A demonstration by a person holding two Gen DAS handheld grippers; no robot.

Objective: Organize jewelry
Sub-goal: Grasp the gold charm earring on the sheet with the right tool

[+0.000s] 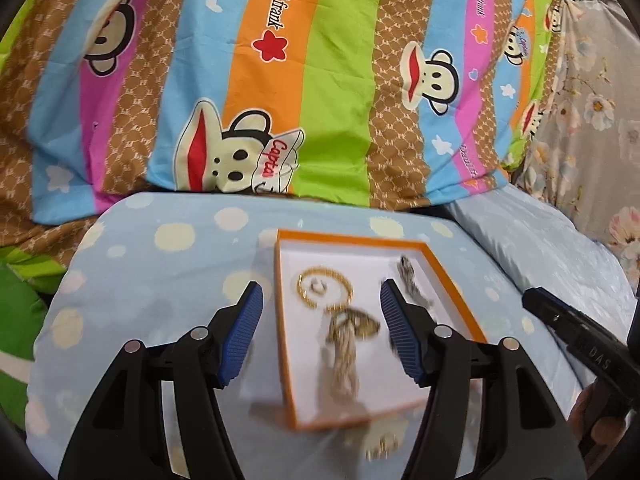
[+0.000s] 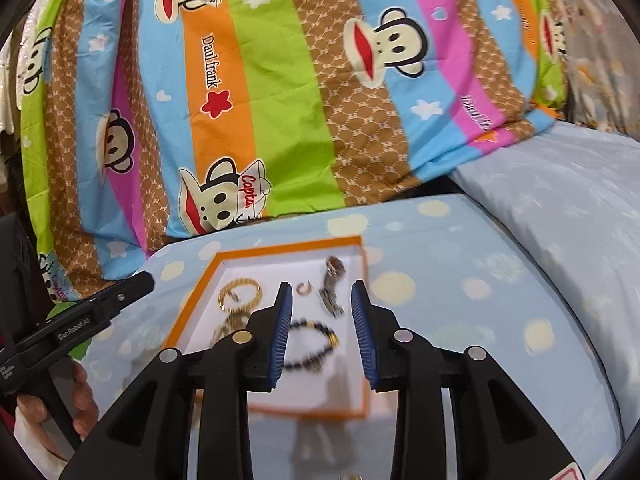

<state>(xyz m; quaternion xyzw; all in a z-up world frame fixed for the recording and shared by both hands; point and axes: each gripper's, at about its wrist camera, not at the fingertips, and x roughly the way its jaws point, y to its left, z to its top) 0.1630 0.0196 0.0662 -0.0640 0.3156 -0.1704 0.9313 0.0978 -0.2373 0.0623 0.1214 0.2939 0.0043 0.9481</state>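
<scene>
A shallow white tray with an orange rim (image 1: 460, 276) lies on a pale blue cushion with cream dots (image 1: 160, 264), which rests on a bed in front of a striped cartoon-monkey blanket (image 1: 320, 80).

In the left wrist view the left tongs (image 1: 322, 336) hang released over the tray, their blue ribbed pads well apart and nothing between them. Beyond their tips, at about 11 o'clock in the tray, lies a gold beaded bracelet (image 1: 344, 280) with a small ring (image 1: 316, 286) inside its loop. Just below it, toward 6 o'clock, a gold chain with a pendant (image 1: 348, 344) trails down, blurred. At 2 o'clock in the tray sits a silvery piece (image 1: 412, 284), too blurred to name more closely. Another blurred bit of gold jewelry (image 1: 380, 446) lies on the cushion just outside the tray's near edge.

In the right wrist view the right tongs (image 2: 322, 336) are parted too, gripping nothing; a bracelet of dark beads with a gold section (image 2: 316, 344) lies in the tray under the gap, not touched by the pads. Past the tips sit a small hoop (image 2: 305, 289) and the silvery piece (image 2: 332, 284); the gold bracelet (image 2: 240, 288) is at 10 o'clock. At 9 o'clock the left tool shows, gripped by a person's hand (image 2: 76, 400). To the right lies a second pale blue pillow (image 2: 560, 208).
</scene>
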